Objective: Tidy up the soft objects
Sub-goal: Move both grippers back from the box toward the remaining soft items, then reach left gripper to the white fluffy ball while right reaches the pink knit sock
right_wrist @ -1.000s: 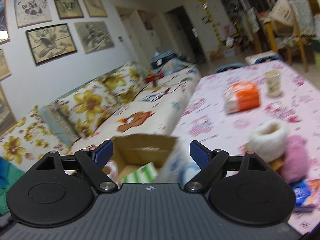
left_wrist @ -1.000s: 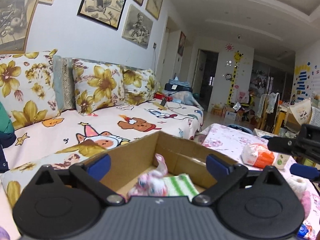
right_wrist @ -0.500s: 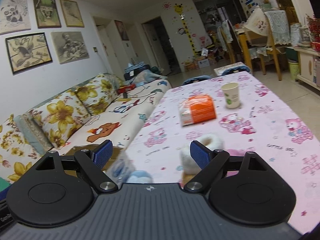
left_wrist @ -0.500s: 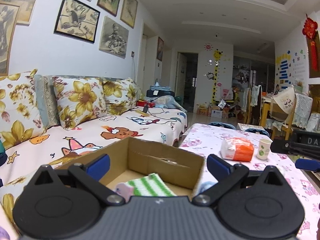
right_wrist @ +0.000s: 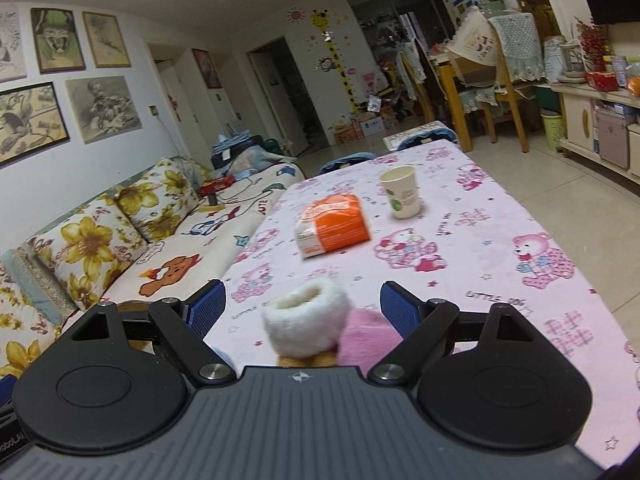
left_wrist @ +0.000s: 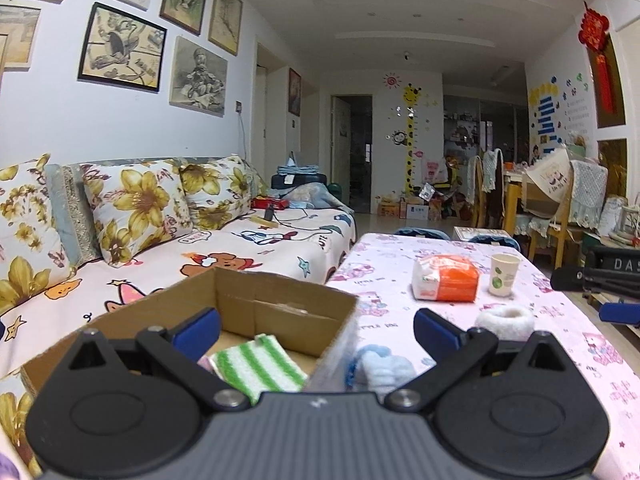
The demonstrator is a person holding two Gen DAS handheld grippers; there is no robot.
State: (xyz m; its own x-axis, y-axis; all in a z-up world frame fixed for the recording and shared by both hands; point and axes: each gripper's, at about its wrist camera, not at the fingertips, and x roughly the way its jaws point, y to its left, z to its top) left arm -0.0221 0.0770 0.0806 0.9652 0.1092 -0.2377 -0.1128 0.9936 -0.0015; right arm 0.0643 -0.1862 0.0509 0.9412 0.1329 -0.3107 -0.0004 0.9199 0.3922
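Note:
An open cardboard box point(left_wrist: 280, 312) stands at the table's left edge with a green-and-white striped cloth point(left_wrist: 256, 368) inside. My left gripper point(left_wrist: 316, 328) is open above the box's near right corner, holding nothing. A pale blue fluffy item point(left_wrist: 380, 364) lies on the table just right of the box. My right gripper point(right_wrist: 302, 306) is open, and a white fluffy sock cuff point(right_wrist: 306, 316) sits between its fingers, untouched, with a pink soft item point(right_wrist: 366, 338) beside it. The white cuff point(left_wrist: 506, 320) also shows in the left wrist view.
An orange-and-white tissue pack point(right_wrist: 334, 226) and a paper cup point(right_wrist: 400, 192) stand farther along the pink cartoon-print table point(right_wrist: 500, 248). A sofa with floral cushions point(left_wrist: 136, 208) runs along the left. Chairs point(right_wrist: 492, 80) and clutter fill the far room.
Both grippers have swung right, from the box toward the table. The pink plush in the box has dropped out of view. The white cuff now sits centred between my right fingers.

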